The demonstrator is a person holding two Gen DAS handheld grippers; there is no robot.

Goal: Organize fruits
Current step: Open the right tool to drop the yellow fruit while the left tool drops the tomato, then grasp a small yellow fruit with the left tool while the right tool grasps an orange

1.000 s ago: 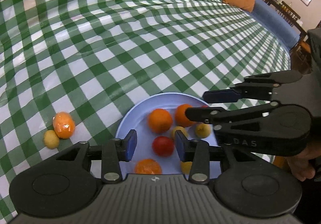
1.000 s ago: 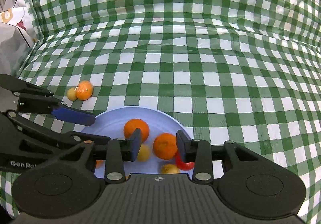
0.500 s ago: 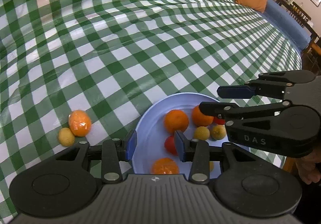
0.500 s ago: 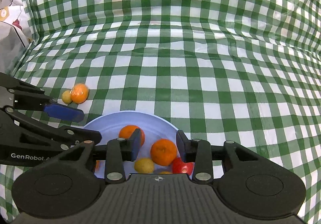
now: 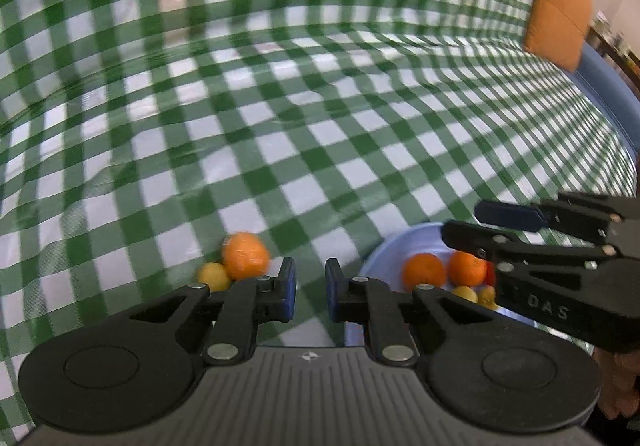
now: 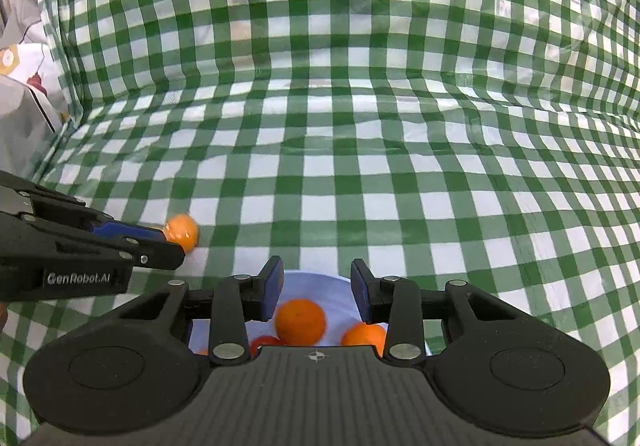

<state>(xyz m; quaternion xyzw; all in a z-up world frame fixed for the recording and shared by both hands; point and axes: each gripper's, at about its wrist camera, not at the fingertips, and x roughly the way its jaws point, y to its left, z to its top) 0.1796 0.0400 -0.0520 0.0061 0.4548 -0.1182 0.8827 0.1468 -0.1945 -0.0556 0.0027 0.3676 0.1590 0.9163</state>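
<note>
Fruit mostly sitting in blue plate [image 5: 384, 258]: oranges [image 5: 424, 270], small yellow ones, something red. Two pieces lying outside on checked cloth [image 5: 280, 150], just beside plate: wrapped orange [image 5: 245, 256] touching small yellow fruit [image 5: 214, 276].

Left gripper [image 5: 310, 288] closing to narrow gap, gripping nothing, pointing near stray pair.

Right gripper [image 6: 318, 288] hovering over plate, fingers moderately apart, empty.

Writing showing: "GenRobot.AI" on left gripper, "DAS" on right.

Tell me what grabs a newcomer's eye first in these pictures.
The green-and-white checked tablecloth fills both views. Near the bottom edge, a pale blue plate holds bright oranges, and one wrapped orange with a small yellow fruit lies on the cloth to its left.
</note>
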